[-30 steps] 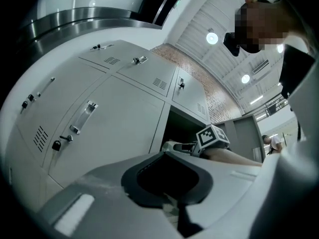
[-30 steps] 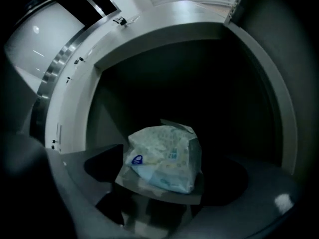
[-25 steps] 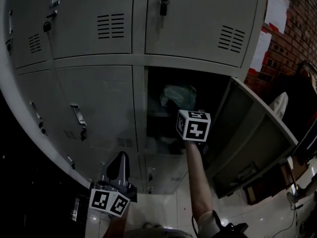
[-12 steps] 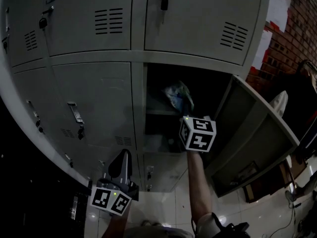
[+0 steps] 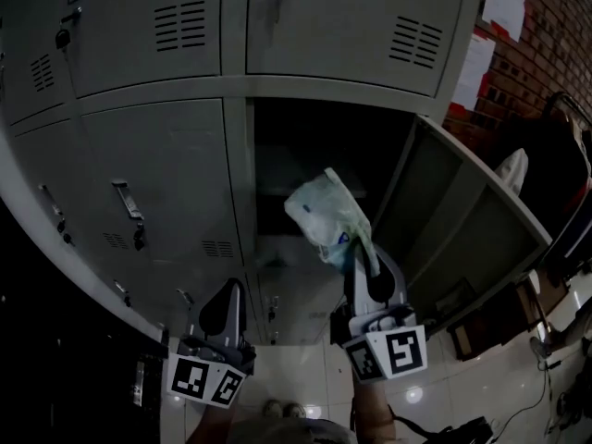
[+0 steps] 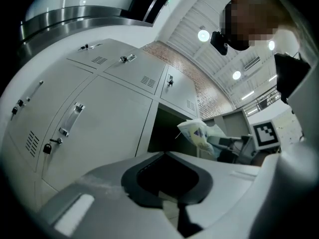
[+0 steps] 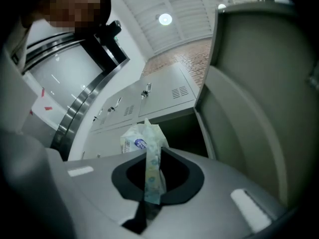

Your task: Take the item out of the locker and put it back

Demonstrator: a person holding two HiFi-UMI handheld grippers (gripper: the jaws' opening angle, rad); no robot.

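Grippers, two: right gripper (image 5: pixel 359 252) pinches one tissue pack (image 5: pixel 324 213); left gripper (image 5: pixel 231 287) seemingly closed, empty.

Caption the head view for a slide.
Right gripper pinches a plastic pack before the open locker; left gripper empty.

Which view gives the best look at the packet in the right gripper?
The head view: the whole plastic packet shows in front of the open locker, its edge pinched in the right gripper. The right gripper view shows mostly that pinched edge between its shut jaws; the left gripper view shows it small and distant.
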